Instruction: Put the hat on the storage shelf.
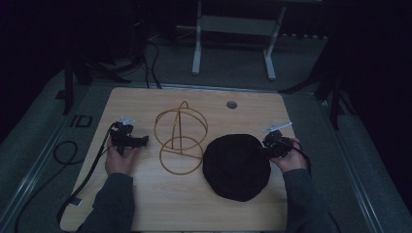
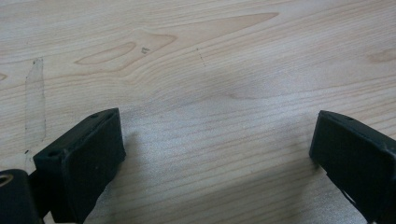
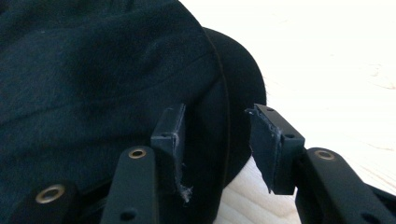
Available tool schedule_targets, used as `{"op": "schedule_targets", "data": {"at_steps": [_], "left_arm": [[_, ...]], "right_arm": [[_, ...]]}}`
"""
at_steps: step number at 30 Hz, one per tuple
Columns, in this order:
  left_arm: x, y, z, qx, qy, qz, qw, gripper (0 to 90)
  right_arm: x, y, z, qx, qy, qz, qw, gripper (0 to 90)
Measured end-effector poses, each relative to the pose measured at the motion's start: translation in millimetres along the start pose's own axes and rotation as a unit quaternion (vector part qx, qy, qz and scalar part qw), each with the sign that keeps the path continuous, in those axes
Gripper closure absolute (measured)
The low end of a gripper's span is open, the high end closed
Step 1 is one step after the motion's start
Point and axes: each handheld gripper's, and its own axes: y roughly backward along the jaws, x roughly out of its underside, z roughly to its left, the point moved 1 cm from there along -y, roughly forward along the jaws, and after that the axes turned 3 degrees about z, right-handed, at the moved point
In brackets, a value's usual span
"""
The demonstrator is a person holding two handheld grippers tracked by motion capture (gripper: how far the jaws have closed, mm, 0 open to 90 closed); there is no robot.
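Dim light over the high view leaves the far floor, a pale metal frame point(image 1: 233, 39) and dark cables there hard to make out, and both sleeves are cut off by the near edge. At the left of the pale wooden table point(image 1: 145, 204), the left gripper point(image 1: 130, 140) rests on bare wood, its jaws standing wide apart with nothing between them. Right of it stands a thin golden wire stand of loops and rings point(image 1: 180, 138), between the two grippers and just left of the hat. Near and right of centre lies the round black cloth hat point(image 1: 236, 167), flat on the table. The right gripper point(image 1: 273, 144) is at the hat's right edge; its jaws straddle the brim point(image 3: 233, 135) with gaps on both sides, not clamped.
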Motion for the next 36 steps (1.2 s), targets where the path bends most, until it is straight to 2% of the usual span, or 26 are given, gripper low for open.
{"op": "schedule_targets", "data": {"at_steps": [6, 12, 13, 15, 16, 18, 22, 26, 27, 29, 32, 36], "left_arm": [[0.0, 0.0, 0.0, 0.0, 0.0, 0.0, 1.0, 2.7], [0.0, 0.0, 0.0, 0.0, 0.0, 0.0, 1.0, 2.7], [0.0, 0.0, 0.0, 0.0, 0.0, 0.0, 1.0, 2.7], [0.0, 0.0, 0.0, 0.0, 0.0, 0.0, 1.0, 2.7], [0.0, 0.0, 0.0, 0.0, 0.0, 0.0, 1.0, 2.7], [0.0, 0.0, 0.0, 0.0, 0.0, 0.0, 1.0, 2.7], [0.0, 0.0, 0.0, 0.0, 0.0, 0.0, 1.0, 2.7], [0.0, 0.0, 0.0, 0.0, 0.0, 0.0, 1.0, 2.7], [0.0, 0.0, 0.0, 0.0, 0.0, 0.0, 1.0, 2.7], [0.0, 0.0, 0.0, 0.0, 0.0, 0.0, 1.0, 2.7], [0.0, 0.0, 0.0, 0.0, 0.0, 0.0, 1.0, 2.7], [0.0, 0.0, 0.0, 0.0, 0.0, 0.0, 1.0, 2.7]], "right_arm": [[-11.4, -7.9, 1.1, 0.004, 0.01, 0.019, 0.9998, 54.4], [-18.9, -15.9, 4.8, 0.002, 0.019, 0.036, 0.9992, 49.7], [-21.6, -20.8, 5.6, 0.0, 0.02, 0.043, 0.9989, 45.7], [-24.5, -25.9, 4.5, 0.008, 0.009, 0.05, 0.9987, 39.6], [-24.5, -25.9, 4.5, 0.008, 0.009, 0.05, 0.9987, 39.6], [-26.8, -32.0, -1.5, 0.003, -0.01, 0.06, 0.9981, 37.0], [-27.5, -37.0, -4.0, -0.004, -0.018, 0.067, 0.9976, 39.0], [-28.4, -41.6, -4.2, -0.023, -0.023, 0.066, 0.9973, 54.9], [-28.8, -42.9, -3.7, -0.027, -0.022, 0.067, 0.9971, 55.6], [-29.6, -45.4, -1.7, -0.022, -0.011, 0.074, 0.997, 57.9], [-31.0, -45.1, 2.1, -0.008, 0.014, 0.081, 0.9966, 66.8], [-33.7, -43.5, 5.1, 0.004, 0.029, 0.096, 0.995, 75.7]]}}
